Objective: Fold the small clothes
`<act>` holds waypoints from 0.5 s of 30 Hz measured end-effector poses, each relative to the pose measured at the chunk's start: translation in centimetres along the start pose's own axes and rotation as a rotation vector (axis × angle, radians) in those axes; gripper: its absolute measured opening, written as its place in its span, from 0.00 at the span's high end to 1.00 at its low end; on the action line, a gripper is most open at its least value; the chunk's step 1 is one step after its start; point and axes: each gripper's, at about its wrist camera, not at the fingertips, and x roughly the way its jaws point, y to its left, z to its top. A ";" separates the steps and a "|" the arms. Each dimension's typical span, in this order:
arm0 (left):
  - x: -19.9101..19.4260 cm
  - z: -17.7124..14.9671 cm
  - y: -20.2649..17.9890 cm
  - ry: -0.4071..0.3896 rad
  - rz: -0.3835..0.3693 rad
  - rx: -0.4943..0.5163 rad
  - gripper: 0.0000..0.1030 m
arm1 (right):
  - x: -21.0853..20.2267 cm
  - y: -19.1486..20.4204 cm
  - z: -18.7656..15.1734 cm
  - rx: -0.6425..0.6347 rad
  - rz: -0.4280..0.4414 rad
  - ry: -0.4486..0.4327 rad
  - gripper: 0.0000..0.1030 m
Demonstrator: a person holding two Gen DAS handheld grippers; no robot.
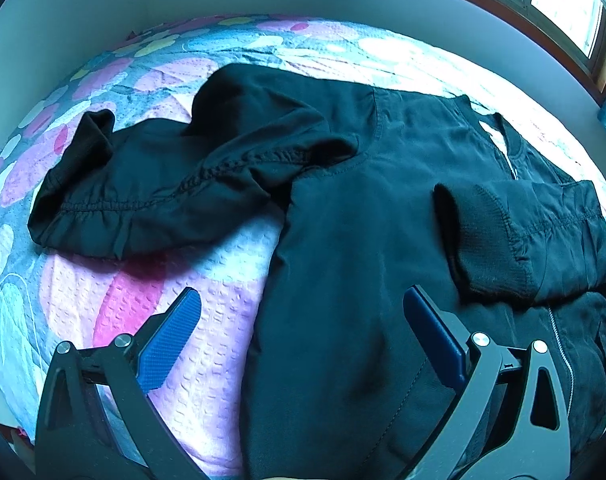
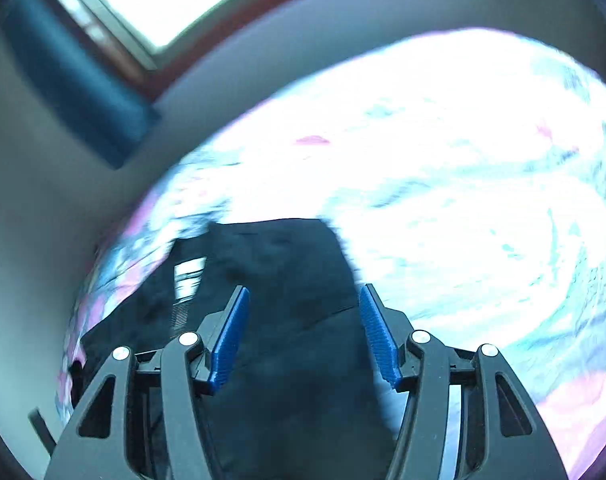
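A small black zip jacket point(image 1: 363, 200) lies flat on a flowered bedspread point(image 1: 207, 320). One sleeve is folded across its front, its ribbed cuff point(image 1: 483, 240) lying near the zipper. The other sleeve point(image 1: 143, 192) stretches out to the left over the quilt. My left gripper point(image 1: 302, 292) hovers open above the jacket's left edge, one blue pad over the quilt and the other over the cloth, holding nothing. In the blurred right wrist view, my right gripper point(image 2: 303, 289) is open above a part of the jacket point(image 2: 287, 264), with nothing pinched between its pads.
The bedspread point(image 2: 463, 200) runs bright and bare to the right of the jacket. A pale wall point(image 1: 103, 8) borders the bed's far side. A wood-framed window point(image 1: 563, 4) with a blue curtain point(image 2: 79, 80) sits above it.
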 end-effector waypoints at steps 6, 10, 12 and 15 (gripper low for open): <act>0.2 0.1 -0.4 0.012 0.009 -0.012 0.02 | 4.5 -3.6 0.7 0.086 0.100 0.131 0.82; 0.5 0.0 -0.8 0.021 0.004 -0.006 0.02 | 4.8 -6.2 0.4 0.184 0.131 0.117 0.83; 0.7 0.1 -1.0 0.025 0.000 -0.003 0.02 | 4.8 -6.8 0.1 0.216 0.184 0.110 0.83; 0.8 0.0 -1.1 0.028 -0.008 -0.001 0.02 | 3.3 -7.2 -0.6 0.235 0.236 0.109 0.77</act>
